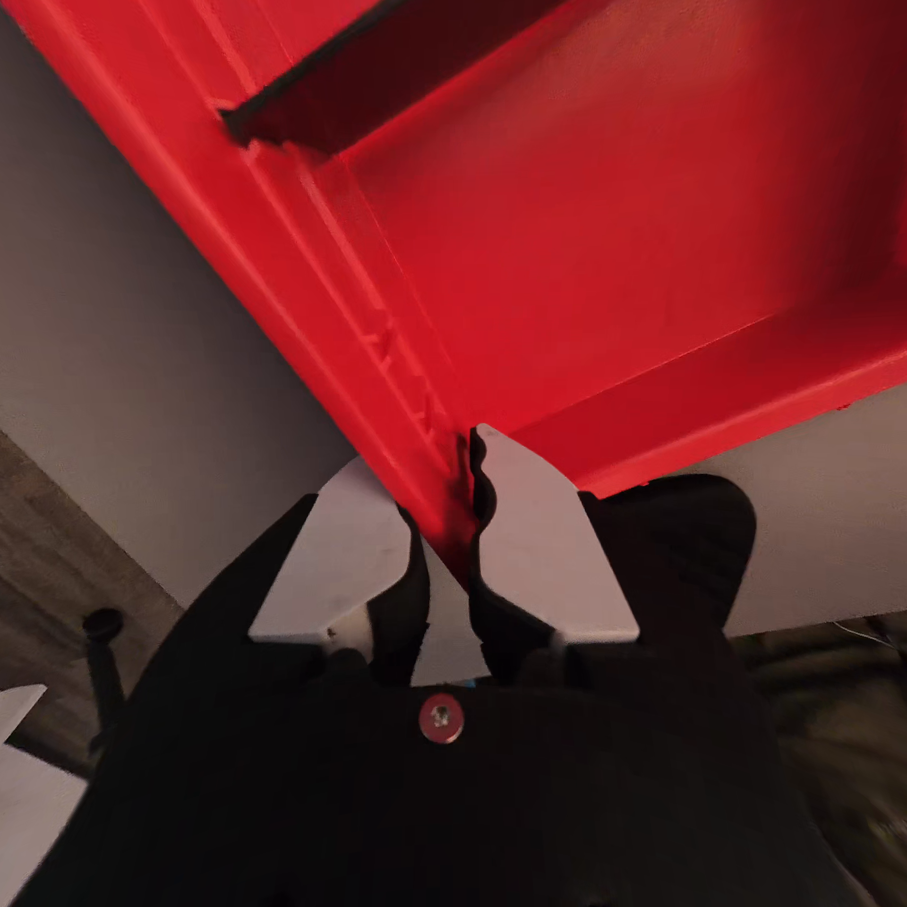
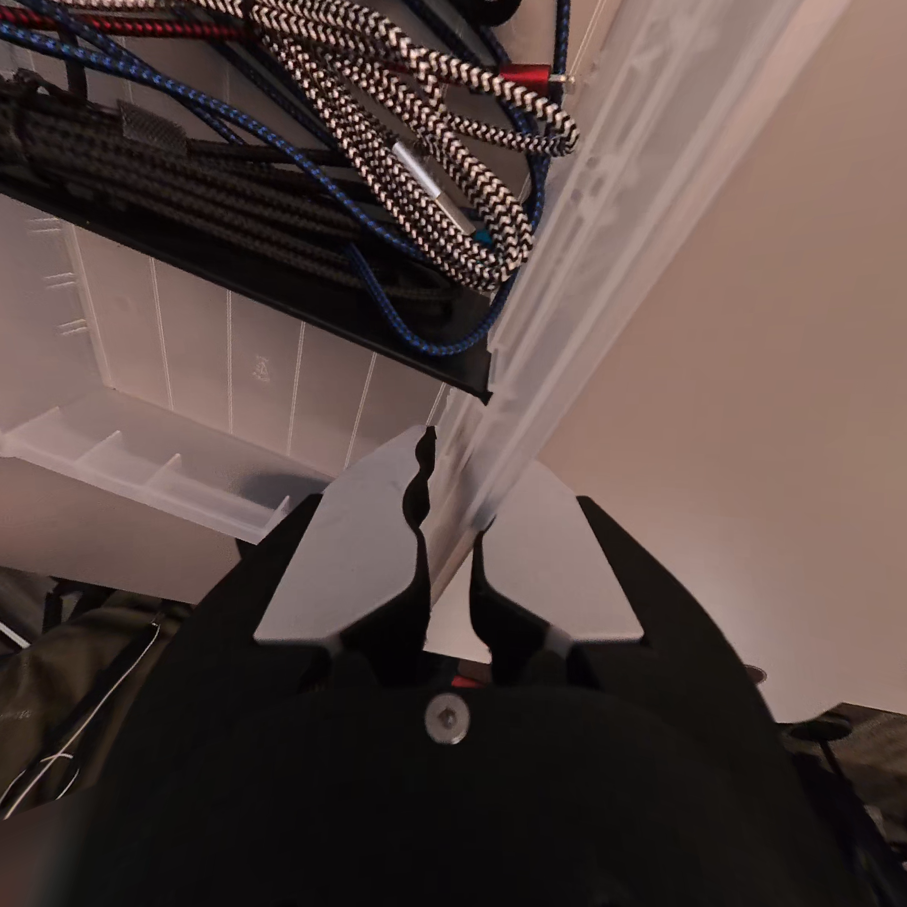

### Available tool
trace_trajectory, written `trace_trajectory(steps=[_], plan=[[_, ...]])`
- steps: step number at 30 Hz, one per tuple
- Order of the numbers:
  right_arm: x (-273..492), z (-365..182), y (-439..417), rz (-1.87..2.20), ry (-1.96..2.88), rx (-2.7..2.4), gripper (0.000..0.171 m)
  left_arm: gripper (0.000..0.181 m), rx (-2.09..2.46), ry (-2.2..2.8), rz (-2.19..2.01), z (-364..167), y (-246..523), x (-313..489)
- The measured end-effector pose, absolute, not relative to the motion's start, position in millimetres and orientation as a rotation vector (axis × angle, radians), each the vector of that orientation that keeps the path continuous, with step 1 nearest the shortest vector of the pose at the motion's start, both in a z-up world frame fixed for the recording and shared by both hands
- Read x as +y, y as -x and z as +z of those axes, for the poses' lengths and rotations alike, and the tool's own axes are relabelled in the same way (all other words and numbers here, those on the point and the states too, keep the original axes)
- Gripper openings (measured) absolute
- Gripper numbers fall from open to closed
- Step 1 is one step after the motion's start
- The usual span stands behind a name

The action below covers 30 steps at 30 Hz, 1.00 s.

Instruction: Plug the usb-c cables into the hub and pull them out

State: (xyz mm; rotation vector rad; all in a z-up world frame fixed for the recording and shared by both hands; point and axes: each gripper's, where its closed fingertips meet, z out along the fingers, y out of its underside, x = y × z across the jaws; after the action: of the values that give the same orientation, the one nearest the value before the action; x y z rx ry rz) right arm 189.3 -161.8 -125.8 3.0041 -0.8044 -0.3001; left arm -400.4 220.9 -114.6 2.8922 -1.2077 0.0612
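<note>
My left gripper (image 1: 456,471) is shut on the side rim of a red bin (image 1: 589,294), near its front corner. A black divider (image 1: 373,98) crosses the red bin farther in; the compartment in front of me shows nothing inside. My right gripper (image 2: 461,471) is shut on the side rim of a translucent bin (image 2: 613,206). Behind a black divider (image 2: 343,333) that bin holds braided cables: black-and-white (image 2: 392,147), blue-and-black (image 2: 196,103), red (image 2: 98,24) and a black bundle (image 2: 147,186). A silver plug (image 2: 417,167) and a red plug (image 2: 530,76) show. No hub is in view.
Both bins rest on a white table (image 1: 122,294), which also shows in the right wrist view (image 2: 736,343). The table edge and grey floor (image 1: 44,540) lie to the left, with a black knobbed stand (image 1: 103,628). Olive cloth (image 2: 73,662) shows low left.
</note>
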Motion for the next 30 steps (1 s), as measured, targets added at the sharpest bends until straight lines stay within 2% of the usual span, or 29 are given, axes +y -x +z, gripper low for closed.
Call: trace_trajectory(steps=[16,23,27,30], plan=[[-88.8,-127.7,-145.8,-0.122,-3.104,-0.407,0.017,0.032,-1.544,-2.627,-0.193,-115.0,315.9,158.1],[-79.6,-125.2,-142.3,-0.037,-3.137,-0.312,0.027,0.031,-1.592,-2.599,-0.135,-115.1,308.2,154.2],[-71.2,-85.6,-158.7,0.233,-3.277,-0.473,0.031,0.027,-1.636,-2.616,-0.022,-103.6,305.3,152.7],[-52.4,-17.7,-142.8,0.585,-3.514,-0.448,0.034,0.028,-1.717,-2.665,0.107,-82.0,301.6,153.1]])
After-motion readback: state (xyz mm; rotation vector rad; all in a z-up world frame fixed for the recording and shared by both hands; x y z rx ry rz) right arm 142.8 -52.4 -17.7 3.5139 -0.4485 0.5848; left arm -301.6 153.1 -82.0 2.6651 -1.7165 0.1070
